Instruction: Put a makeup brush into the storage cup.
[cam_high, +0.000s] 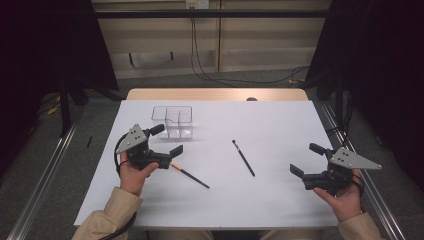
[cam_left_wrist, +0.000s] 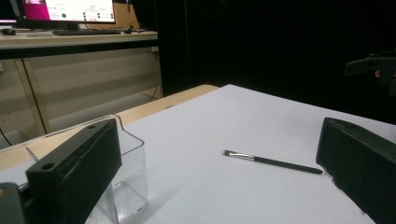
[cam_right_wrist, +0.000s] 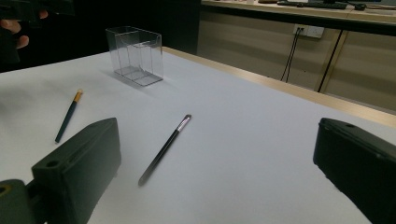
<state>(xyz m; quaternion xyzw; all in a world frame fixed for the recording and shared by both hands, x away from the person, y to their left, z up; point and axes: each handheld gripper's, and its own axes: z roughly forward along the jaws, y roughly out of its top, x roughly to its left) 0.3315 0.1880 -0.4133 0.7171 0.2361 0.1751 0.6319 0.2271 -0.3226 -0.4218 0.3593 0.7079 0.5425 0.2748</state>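
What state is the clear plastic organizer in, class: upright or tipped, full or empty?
Upright and empty. The clear organizer stands on its base, open top upward, its compartments see-through with nothing inside; both brushes lie outside on the table.

Clear box at table's rear-left, two brushes lying before it

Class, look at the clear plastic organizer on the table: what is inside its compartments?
The clear organizer looks empty: its compartments show nothing but bare walls and floor. Both brushes lie outside it on the table. In the left gripper view a jaw covers part of it.
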